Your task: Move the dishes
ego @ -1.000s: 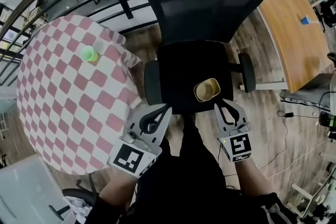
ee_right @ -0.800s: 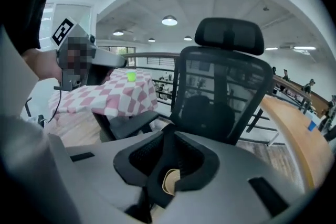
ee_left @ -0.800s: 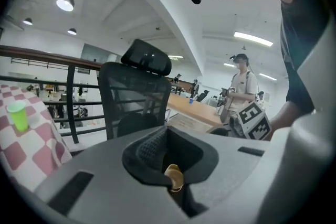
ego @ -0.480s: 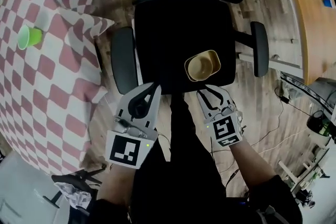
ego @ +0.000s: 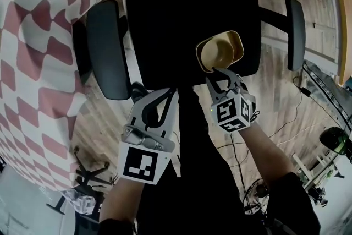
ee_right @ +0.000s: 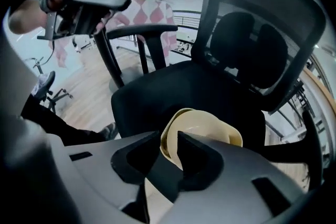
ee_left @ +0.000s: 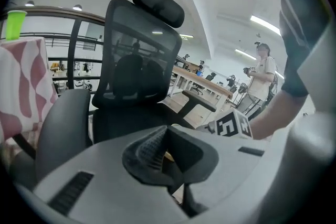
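beige bowl point(ego: 219, 53) on chair point(ego: 165, 25) | right gripper point(ego: 223, 75): fingers apparently pinch its rim | left gripper point(ego: 159, 105): fingers together, empty

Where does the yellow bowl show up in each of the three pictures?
Head view: bowl right of centre, on the black office chair, ahead of the right gripper.
Left gripper view: not clearly in it.
Right gripper view: bowl low centre, rim between the jaws.
Shared landmark: the black office chair.
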{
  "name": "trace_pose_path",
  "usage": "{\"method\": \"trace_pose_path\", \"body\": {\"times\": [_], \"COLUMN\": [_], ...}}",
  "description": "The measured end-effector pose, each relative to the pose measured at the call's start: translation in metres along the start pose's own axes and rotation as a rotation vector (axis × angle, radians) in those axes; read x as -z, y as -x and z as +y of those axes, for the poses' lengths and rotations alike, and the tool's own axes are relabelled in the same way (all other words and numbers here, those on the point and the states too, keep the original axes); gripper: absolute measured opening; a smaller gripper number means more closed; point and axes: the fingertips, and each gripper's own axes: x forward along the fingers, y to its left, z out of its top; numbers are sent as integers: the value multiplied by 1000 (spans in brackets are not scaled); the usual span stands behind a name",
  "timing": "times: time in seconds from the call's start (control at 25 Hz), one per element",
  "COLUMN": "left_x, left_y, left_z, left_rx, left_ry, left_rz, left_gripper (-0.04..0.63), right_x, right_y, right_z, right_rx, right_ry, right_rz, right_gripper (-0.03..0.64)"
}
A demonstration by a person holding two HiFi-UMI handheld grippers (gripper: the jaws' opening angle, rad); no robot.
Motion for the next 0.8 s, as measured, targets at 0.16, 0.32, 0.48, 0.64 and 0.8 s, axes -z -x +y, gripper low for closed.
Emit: {"method": "trace_pose_path", "body": {"times": [0.16,0.32,0.48,0.64,0.8], "left_x": [15,19,4,-25,-79], "left_y": [3,13,29,60,95], "left_z": [-6,-2,10,1,-14], "left_rx": [28,13,-30,-44,-78], "left_ry": [-16,-5,20,29,19], "left_rz": [36,32,-8,22,10], "left_gripper": [0,0,0,0,0], "right_x": [13,11,12,19,-7], "right_y": [-26,-36,-41,-15,38], "right_z": [-1,-8,-12,-15,-28], "right_rx": [6,52,91,78,53], "right_ry": [51,72,118,184,202], "right_rz": [72,119,148,197,191], "right_gripper": [95,72,31,25,23]}}
